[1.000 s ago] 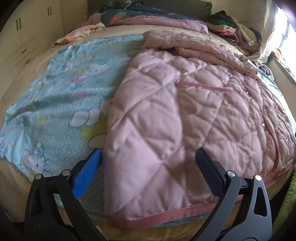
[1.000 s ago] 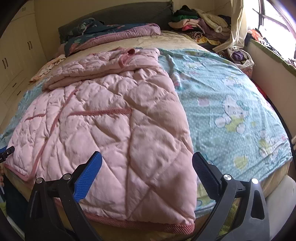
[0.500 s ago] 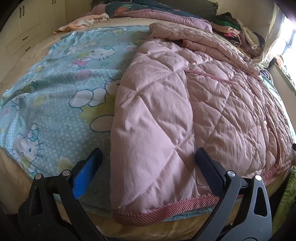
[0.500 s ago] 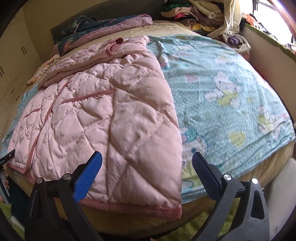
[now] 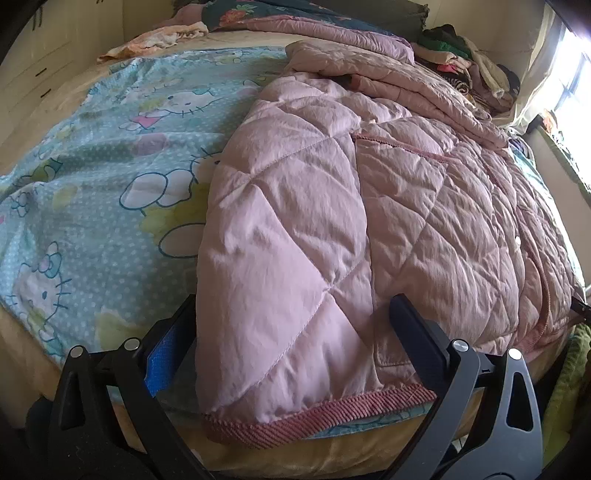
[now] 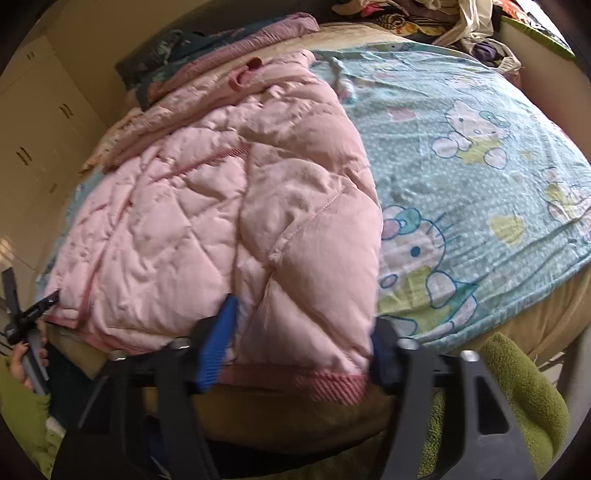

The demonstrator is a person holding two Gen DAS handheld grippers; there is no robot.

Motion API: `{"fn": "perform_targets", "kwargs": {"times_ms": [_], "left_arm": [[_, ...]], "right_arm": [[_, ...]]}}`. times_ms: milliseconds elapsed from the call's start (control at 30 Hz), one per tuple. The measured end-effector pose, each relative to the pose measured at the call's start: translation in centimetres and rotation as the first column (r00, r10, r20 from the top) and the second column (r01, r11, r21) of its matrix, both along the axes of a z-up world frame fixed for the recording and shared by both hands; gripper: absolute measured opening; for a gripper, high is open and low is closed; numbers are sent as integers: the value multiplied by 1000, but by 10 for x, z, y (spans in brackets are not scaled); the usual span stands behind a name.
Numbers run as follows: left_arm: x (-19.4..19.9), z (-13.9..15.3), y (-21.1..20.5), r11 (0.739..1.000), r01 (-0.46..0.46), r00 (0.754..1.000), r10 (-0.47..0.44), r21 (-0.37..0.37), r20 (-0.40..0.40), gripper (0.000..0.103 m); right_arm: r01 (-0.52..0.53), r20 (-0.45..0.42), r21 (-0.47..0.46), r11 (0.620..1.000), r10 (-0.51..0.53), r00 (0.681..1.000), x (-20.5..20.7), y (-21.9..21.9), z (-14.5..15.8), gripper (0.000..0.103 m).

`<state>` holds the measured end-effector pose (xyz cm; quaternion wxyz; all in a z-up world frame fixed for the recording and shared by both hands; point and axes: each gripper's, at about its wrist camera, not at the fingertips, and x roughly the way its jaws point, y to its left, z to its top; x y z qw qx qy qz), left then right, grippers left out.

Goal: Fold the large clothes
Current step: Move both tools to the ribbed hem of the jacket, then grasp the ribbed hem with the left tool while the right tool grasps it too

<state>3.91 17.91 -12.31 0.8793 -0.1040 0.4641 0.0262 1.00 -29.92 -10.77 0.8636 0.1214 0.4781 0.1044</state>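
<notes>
A pink quilted jacket point(image 5: 369, 206) lies spread on a bed, its ribbed hem point(image 5: 314, 417) at the near edge. My left gripper point(image 5: 291, 306) is open and straddles the hem's left corner, with the puffy fabric lying between its fingers. My right gripper point(image 6: 303, 317) is closing on the jacket's point(image 6: 221, 206) right hem corner. Its blue pad point(image 6: 218, 343) digs into the fabric, which bulges up between the jaws. At the far left of the right wrist view, the left gripper point(image 6: 37, 310) shows at the jacket's other corner, held by a hand point(image 6: 22, 365).
A turquoise cartoon-cat sheet point(image 5: 103, 192) covers the mattress on both sides of the jacket. Folded quilts point(image 5: 314, 22) lie at the headboard and a pile of clothes point(image 5: 472, 66) in the far corner. Cupboards point(image 6: 33, 147) line the left wall. A green rug point(image 6: 517, 398) lies below.
Both grippers have sunk closer to the near hem. The right jaws have narrowed from wide open onto the right corner, bunching the fabric. The left jaws keep the same width.
</notes>
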Motion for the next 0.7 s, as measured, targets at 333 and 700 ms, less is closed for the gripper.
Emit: {"fn": "perform_targets", "kwargs": {"times_ms": [333, 700], "left_arm": [[-2, 4, -10, 999, 39, 999, -38, -20, 30, 83], [-12, 45, -13, 995, 100, 982, -100, 5, 162, 10]], "right_arm": [[-19, -60, 44, 999, 22, 998, 10, 0, -12, 64], [-89, 141, 73, 993, 78, 987, 1, 3, 42, 20]]}}
